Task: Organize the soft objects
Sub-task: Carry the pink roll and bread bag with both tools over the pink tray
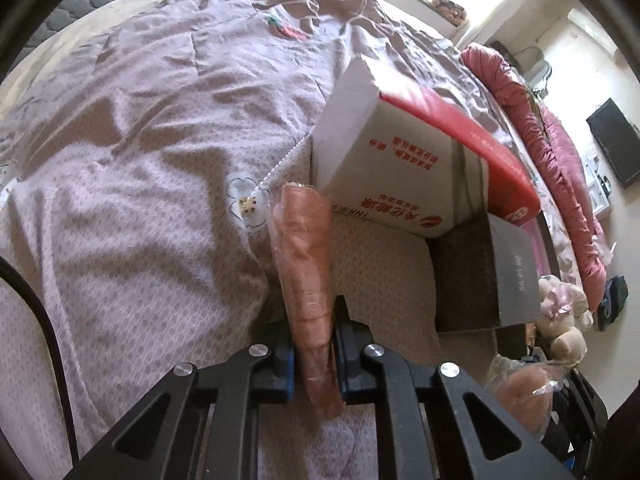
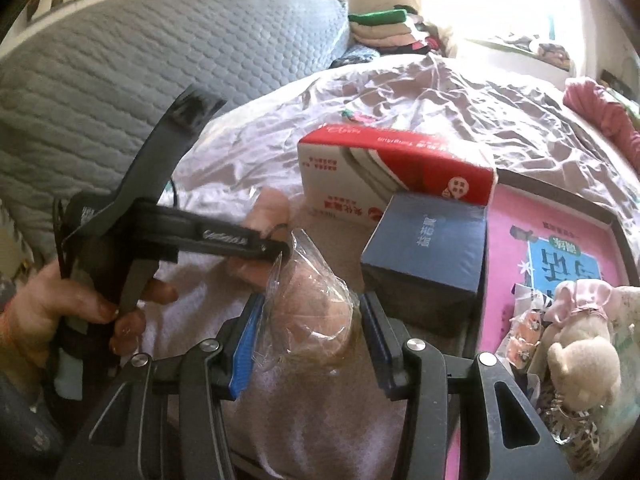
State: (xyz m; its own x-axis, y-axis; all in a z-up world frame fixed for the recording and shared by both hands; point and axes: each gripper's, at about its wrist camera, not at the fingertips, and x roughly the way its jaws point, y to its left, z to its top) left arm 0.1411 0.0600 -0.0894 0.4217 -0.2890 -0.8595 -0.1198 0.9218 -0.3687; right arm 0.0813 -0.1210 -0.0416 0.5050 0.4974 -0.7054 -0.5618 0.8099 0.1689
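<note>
My left gripper [image 1: 314,344] is shut on a flat salmon-pink soft item in clear plastic wrap [image 1: 306,276], held edge-up above the bed. In the right wrist view the left gripper [image 2: 276,246] shows from the side, gripping that pink item [image 2: 270,204]. My right gripper [image 2: 310,320] holds a second pink wrapped item [image 2: 312,304] between its blue-padded fingers [image 2: 246,344]; the wrap touches both pads. A cream plush toy with a pink bow [image 2: 580,344] lies in the pink-lined tray at the right, and also shows in the left wrist view [image 1: 564,312].
A red-and-white box [image 1: 400,168] and a dark blue box [image 2: 428,248] stand on the mauve bedspread [image 1: 140,160]. A pink-lined tray [image 2: 504,248] holds a booklet and small packets. A grey quilted headboard [image 2: 140,64] and folded clothes [image 2: 384,28] are behind.
</note>
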